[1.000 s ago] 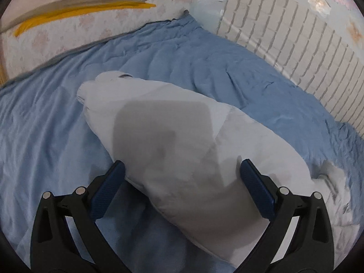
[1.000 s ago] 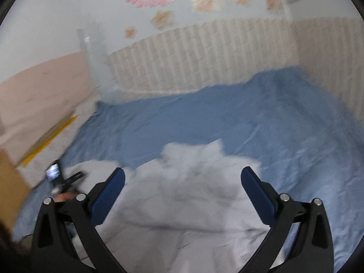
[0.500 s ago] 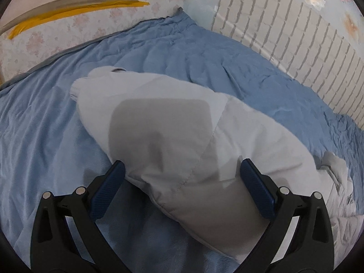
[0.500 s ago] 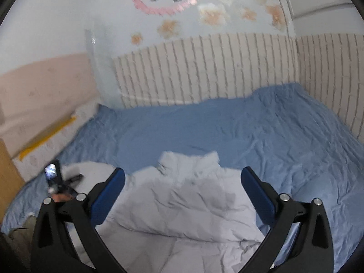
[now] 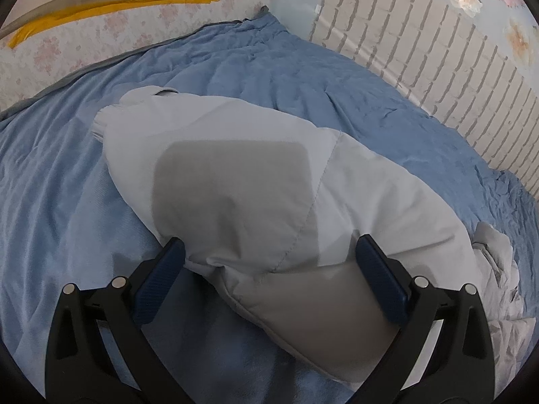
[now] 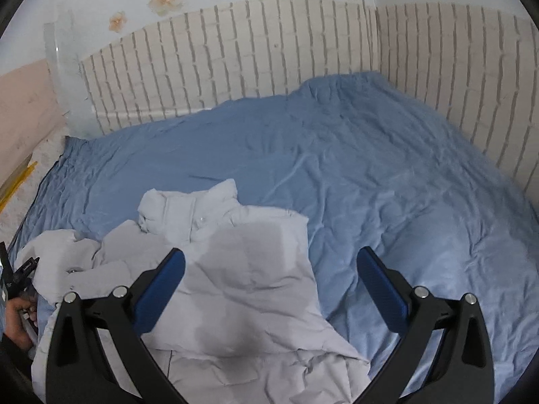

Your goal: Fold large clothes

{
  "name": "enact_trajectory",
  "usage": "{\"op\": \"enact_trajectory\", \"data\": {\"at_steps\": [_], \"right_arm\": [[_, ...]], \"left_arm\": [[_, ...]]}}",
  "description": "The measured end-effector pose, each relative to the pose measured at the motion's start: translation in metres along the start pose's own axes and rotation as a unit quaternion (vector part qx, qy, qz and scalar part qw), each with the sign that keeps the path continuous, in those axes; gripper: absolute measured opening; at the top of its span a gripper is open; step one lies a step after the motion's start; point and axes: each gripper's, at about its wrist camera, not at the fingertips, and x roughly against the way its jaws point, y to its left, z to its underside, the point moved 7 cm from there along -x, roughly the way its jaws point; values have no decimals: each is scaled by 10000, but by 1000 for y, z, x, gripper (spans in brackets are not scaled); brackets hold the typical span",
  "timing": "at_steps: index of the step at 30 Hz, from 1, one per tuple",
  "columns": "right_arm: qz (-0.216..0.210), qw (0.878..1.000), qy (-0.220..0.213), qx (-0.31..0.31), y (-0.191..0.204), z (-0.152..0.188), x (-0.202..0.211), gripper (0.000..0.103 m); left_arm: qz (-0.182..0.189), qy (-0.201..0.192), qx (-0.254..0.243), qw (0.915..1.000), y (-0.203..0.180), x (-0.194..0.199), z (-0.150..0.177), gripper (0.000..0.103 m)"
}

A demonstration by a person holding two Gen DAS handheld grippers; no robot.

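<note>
A pale grey padded jacket lies rumpled on a bed with a blue sheet. In the left wrist view one long sleeve stretches away to its cuff. My left gripper is open, its jaws straddling the sleeve's near part, close above it. In the right wrist view the collar points to the far wall. My right gripper is open and empty above the jacket's right side. The other gripper and a hand show at the left edge.
A white brick-pattern wall panel borders the bed at the back and right. A floral mattress edge with a yellow strip lies beyond the sheet in the left wrist view. Bare blue sheet spreads right of the jacket.
My right gripper has swung right and tilted down, bringing the jacket's collar and right side closer. My left gripper has crept forward over the sleeve. Both stay open.
</note>
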Motion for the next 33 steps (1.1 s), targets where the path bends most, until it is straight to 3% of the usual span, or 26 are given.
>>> {"op": "enact_trajectory", "data": {"at_steps": [18, 20, 22, 25, 30, 33], "right_arm": [[-12, 9994, 141, 329, 10, 3, -5, 102], [-5, 9989, 153, 436, 13, 4, -6, 102], [39, 9987, 117, 503, 14, 2, -6, 102], [20, 9989, 48, 461, 12, -1, -4, 102], [-54, 9994, -32, 349, 6, -8, -2, 102], [-105, 9996, -128, 240, -2, -15, 0, 102]], "left_arm": [[35, 123, 19, 9999, 0, -4, 5, 99], [182, 28, -3, 9998, -3, -1, 2, 85], [238, -103, -126, 9996, -9, 3, -2, 50], [218, -362, -213, 9989, -13, 15, -8, 27], [332, -1053, -259, 9935, -29, 65, -31, 14], [564, -1546, -768, 9834, -71, 115, -46, 12]]}}
